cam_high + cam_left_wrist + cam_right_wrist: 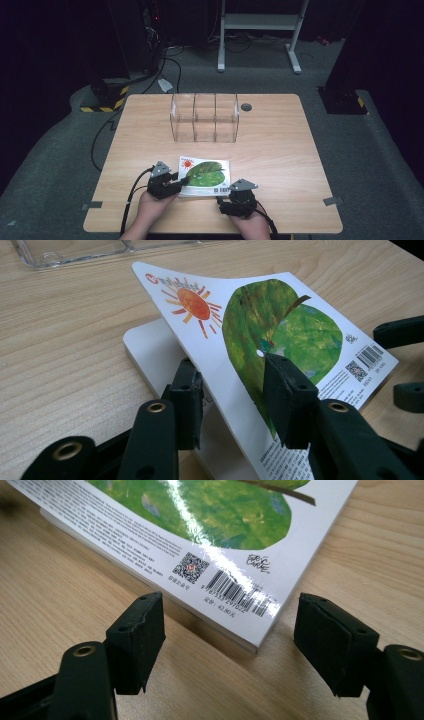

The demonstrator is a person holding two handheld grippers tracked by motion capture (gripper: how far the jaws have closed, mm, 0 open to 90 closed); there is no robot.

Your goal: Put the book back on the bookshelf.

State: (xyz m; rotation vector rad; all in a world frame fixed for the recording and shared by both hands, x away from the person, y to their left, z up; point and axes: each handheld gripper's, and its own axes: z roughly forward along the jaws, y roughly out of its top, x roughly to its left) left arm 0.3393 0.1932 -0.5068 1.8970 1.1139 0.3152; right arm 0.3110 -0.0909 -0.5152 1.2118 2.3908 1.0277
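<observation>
Clear divided bin (204,118) empty, book (206,176) outside

Book (210,525) back cover: barcode (239,592) at corner, digits beneath starting 9 787, rest too blurred. Price line under it reads 42.80. QR code (190,567) just beside barcode. Small handwritten-style signature (257,562) near leaf, unreadable. Dense small print along cover edge, illegible.

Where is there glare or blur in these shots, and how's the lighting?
Right gripper view: a white glare streak crosses the book's glossy cover down to the barcode. Left gripper view: the cover is matte and sharp, the near jaws soft. High view: the table is evenly lit, the room behind dark.
</observation>
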